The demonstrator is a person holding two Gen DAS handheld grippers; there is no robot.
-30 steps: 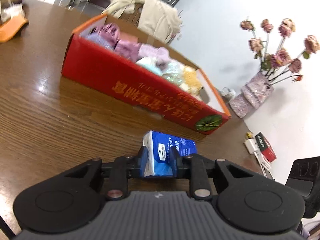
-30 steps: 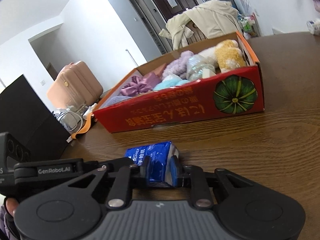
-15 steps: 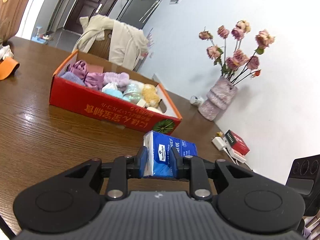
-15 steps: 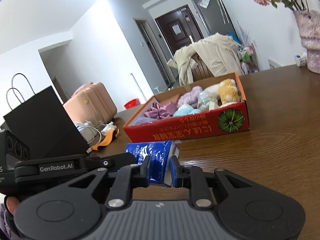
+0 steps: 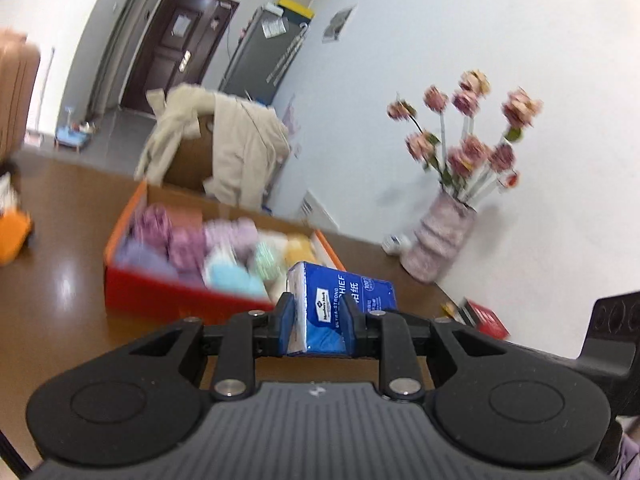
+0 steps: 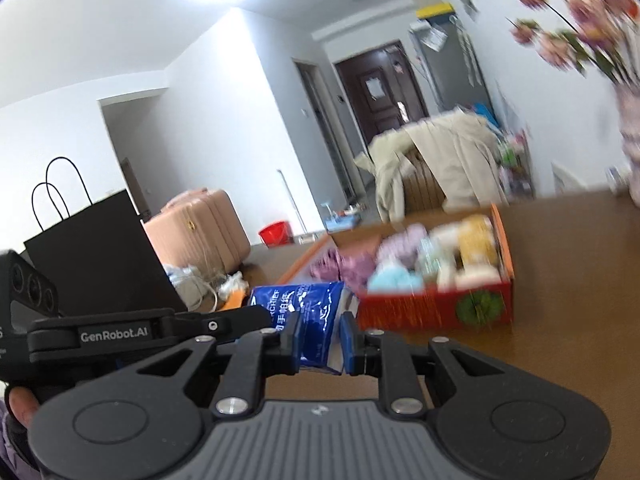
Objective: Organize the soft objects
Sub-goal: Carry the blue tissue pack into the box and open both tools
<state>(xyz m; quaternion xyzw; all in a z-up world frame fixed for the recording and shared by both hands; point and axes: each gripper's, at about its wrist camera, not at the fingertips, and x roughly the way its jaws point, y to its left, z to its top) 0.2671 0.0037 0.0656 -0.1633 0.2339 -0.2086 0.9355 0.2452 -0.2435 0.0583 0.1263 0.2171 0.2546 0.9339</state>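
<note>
A blue tissue pack is held between both grippers, lifted above the wooden table. My left gripper is shut on one end of it. My right gripper is shut on the other end of the same pack. A red cardboard box full of soft pastel items stands on the table beyond the pack; it also shows in the right wrist view. The left gripper's body shows at the left of the right wrist view.
A pink vase of roses stands at the table's far right by the wall. A small red box lies near it. A black paper bag and an orange item are at the left. A chair draped with a beige coat stands behind the table.
Both grippers have risen with the tissue pack between them, and the views now look down into the red box from higher up. The grip on the pack is unchanged.
</note>
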